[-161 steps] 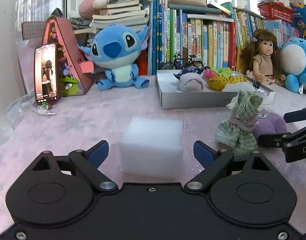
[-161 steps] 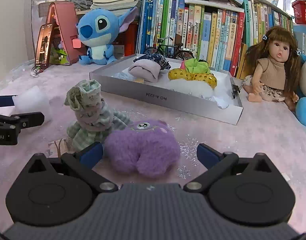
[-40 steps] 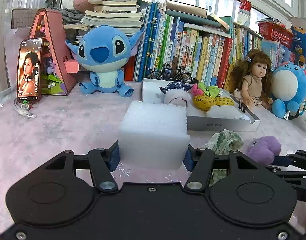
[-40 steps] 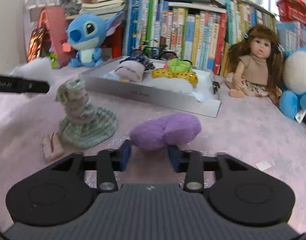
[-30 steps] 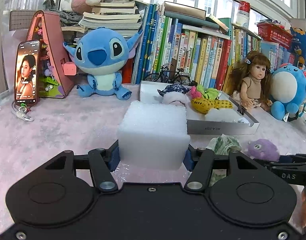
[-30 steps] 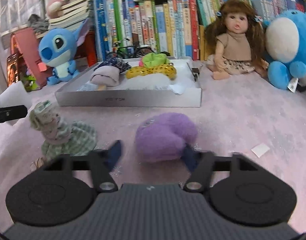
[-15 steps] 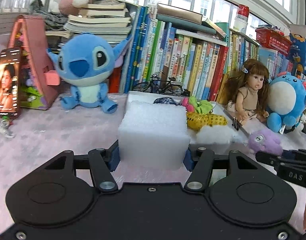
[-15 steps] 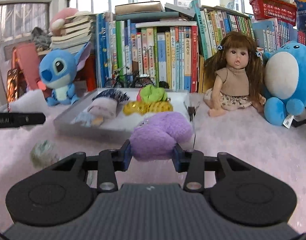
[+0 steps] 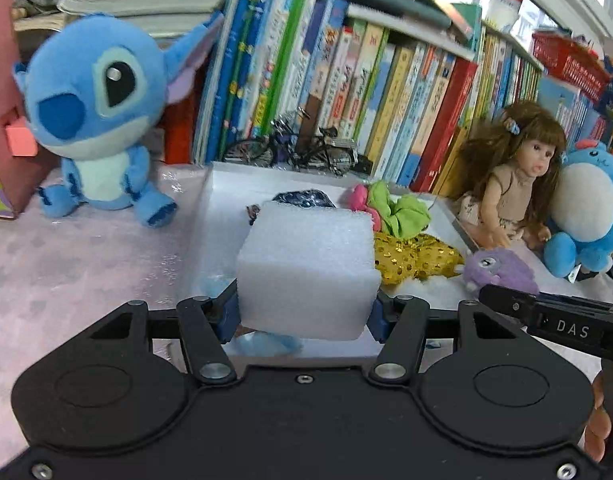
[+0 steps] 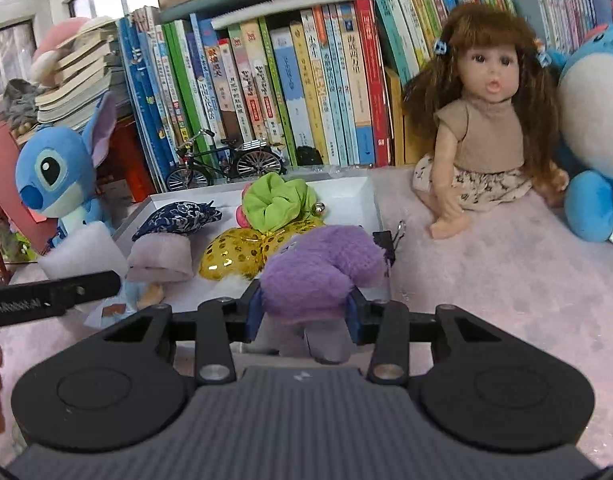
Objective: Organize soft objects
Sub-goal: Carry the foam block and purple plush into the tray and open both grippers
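Note:
A white foam cube (image 9: pixel 308 270) is clamped in my left gripper (image 9: pixel 306 314), held above the near left part of the shallow white box (image 9: pixel 222 184). The cube (image 10: pixel 82 250) also shows at the left of the right wrist view. My right gripper (image 10: pixel 304 314) is shut on a purple plush toy (image 10: pixel 320 268), carried over the box's right front corner (image 10: pixel 368 196). That plush (image 9: pixel 500 270) appears in the left wrist view too. Inside the box lie a gold sequin pouch (image 10: pixel 242 250), a green scrunchie (image 10: pixel 276 200) and a lilac roll with dark blue cloth (image 10: pixel 166 248).
Behind the box stand a row of books (image 9: pixel 346 80) and a small model bicycle (image 10: pixel 226 164). A blue plush (image 9: pixel 94 120) sits at the left. A doll (image 10: pixel 482 128) and a round blue plush (image 10: pixel 594 128) sit at the right on the pink tablecloth (image 10: pixel 506 280).
Both grippers have carried their loads forward to the box. The green striped cloth on the table has dropped out of both views.

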Available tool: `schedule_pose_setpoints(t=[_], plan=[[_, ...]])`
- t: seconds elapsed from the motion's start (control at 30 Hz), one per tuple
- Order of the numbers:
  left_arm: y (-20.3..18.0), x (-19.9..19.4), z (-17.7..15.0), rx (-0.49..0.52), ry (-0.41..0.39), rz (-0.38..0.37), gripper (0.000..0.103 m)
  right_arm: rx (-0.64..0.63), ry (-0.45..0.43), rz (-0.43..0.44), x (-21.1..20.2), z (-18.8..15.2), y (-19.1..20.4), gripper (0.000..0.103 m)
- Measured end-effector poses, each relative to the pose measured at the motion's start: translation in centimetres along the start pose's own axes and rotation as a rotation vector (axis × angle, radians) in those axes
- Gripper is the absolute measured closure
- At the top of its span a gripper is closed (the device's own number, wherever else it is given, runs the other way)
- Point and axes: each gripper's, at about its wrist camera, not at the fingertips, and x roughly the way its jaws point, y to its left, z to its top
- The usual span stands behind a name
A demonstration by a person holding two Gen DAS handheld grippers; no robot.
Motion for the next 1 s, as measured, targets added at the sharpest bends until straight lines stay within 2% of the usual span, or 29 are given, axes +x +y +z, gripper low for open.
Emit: schedule_pose_setpoints(t=[0.4,0.5,0.53,0.57,0.67,0.77,1.0], plan=[[-0.8,3.9,-0.5,0.020,0.074,0.034,0.045,-0.001,0.030,0.027,2.6,0.8,0.7,0.056],[-0.7,4.1,-0.7,0.019,0.071,0.041,0.045,0.020,0.027,0.039,2.6,0.8,0.7,0.053],[-0.6,4.0,-0.7,0.019,0.069,0.041,0.045,0.020,0.024,0.046,2.4,0.6,0.7,0.049],[-0.6,3.8,-0.7,0.020,0.066,0.043,0.043,0.015,0.020,0.050,2.1,0.5,0.7,0.038],[-0.5,3.2,-0.7,0.016,0.062,0.035,0.032,-0.009,0.010,0.065,1.2,0.1,0.8,0.028],[-0.3,2.3,-0.6,-0.003,0.051,0.017,0.027,-0.028,-0.007,0.081,0.0,-0.2,0.9,0.019],[-1.2,-1.3,-1.2,0.081,0.001,0.005,0.019,-0.087,-0.056,0.119,-3.3,-1.5,1.4,0.010]])
